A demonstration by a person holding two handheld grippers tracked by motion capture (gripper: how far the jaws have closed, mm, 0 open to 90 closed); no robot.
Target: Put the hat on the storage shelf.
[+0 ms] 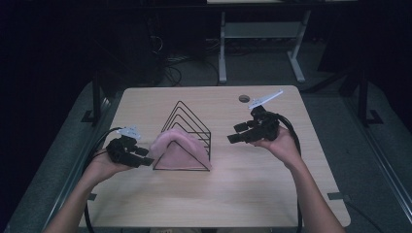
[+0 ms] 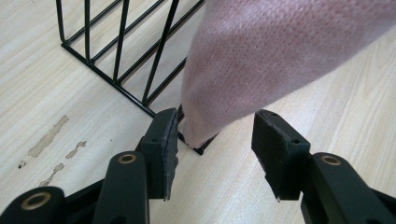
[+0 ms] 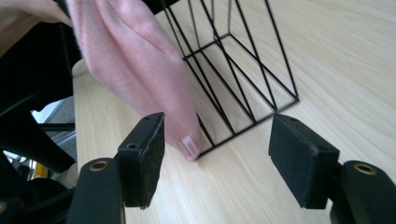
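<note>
A black wire rack (image 1: 188, 127) of triangular frames stands in the middle of the wooden table (image 1: 252, 184). A pink cloth (image 1: 176, 148) hangs draped over its front frames, reaching down to the tabletop. My left gripper (image 1: 145, 158) is at the cloth's left lower corner, open. In the left gripper view the cloth (image 2: 261, 51) hangs between the spread jaws of the gripper (image 2: 215, 126), unclamped, beside the rack (image 2: 116, 51). My right gripper (image 1: 234, 133) hovers open to the rack's right, apart from it. Its own view shows the gripper (image 3: 218, 126) facing the cloth (image 3: 130, 60) and rack (image 3: 243, 70).
A round hole (image 1: 244, 98) sits near the table's far edge. Beyond the table are a dark floor with cables and the white legs of another desk (image 1: 222, 53). Scuff marks (image 2: 49, 137) mark the wood near the left gripper.
</note>
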